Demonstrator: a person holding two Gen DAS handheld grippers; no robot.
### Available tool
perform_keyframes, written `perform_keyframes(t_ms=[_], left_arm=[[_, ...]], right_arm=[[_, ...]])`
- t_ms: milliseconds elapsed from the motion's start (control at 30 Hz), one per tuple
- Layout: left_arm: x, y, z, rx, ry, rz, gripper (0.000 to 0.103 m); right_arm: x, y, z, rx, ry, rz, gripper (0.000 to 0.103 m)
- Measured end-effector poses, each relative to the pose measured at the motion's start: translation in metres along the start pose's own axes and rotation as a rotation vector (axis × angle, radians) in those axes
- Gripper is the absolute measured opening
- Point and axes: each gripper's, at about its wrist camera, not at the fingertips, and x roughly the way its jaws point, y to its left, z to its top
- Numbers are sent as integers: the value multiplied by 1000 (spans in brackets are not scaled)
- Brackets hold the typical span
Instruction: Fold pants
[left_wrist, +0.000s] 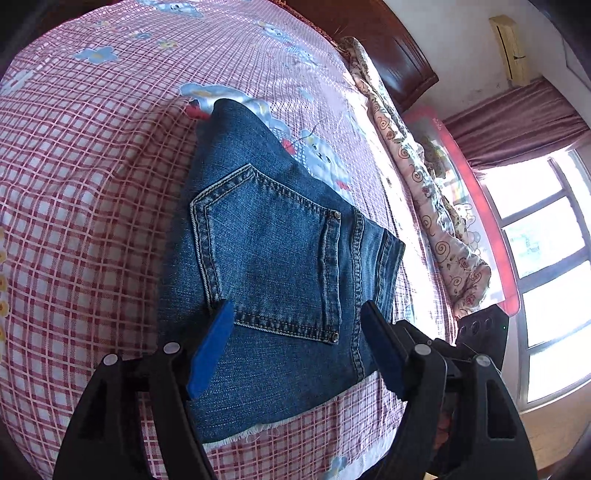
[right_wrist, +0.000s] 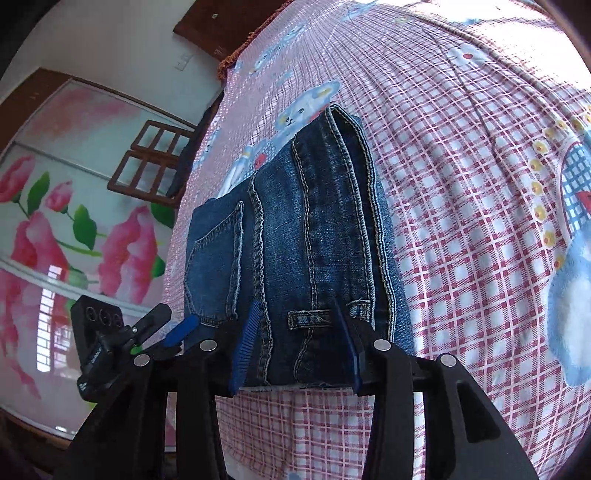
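Note:
The blue denim pants (left_wrist: 273, 258) lie folded into a compact stack on the pink checked bedsheet (left_wrist: 92, 221), back pocket facing up. My left gripper (left_wrist: 295, 317) is open, its blue pads spread wide just above the near end of the stack, holding nothing. In the right wrist view the same folded pants (right_wrist: 306, 236) show their waistband and a belt loop. My right gripper (right_wrist: 299, 321) is open, its pads either side of the waistband end, not clamped on it. The left gripper (right_wrist: 177, 332) shows at the left of that view.
A rolled floral quilt (left_wrist: 424, 192) lies along the bed's far side by a red rail and a bright window (left_wrist: 546, 258). A dark wooden headboard (left_wrist: 388, 48) stands behind. A wardrobe with pink flower panels (right_wrist: 74, 240) stands beside the bed.

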Motion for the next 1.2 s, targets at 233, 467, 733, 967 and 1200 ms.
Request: perform_keyframes(t_ms=[233, 467, 733, 967, 1200], left_arm=[[-59, -43, -28, 213, -183, 335, 91], [-98, -72, -68, 400, -319, 555, 98], [-124, -86, -101, 423, -401, 597, 101], [-130, -102, -124, 480, -475, 533, 101], [-122, -110, -134, 504, -440, 524, 101]], right_arm=[[-46, 41, -25, -165, -79, -177, 53], [-65, 64, -59, -251, -104, -280, 53], [-77, 100, -94, -413, -202, -440, 67], [-79, 117, -119, -486, -267, -479, 79], [-83, 122, -132, -484, -295, -486, 85]])
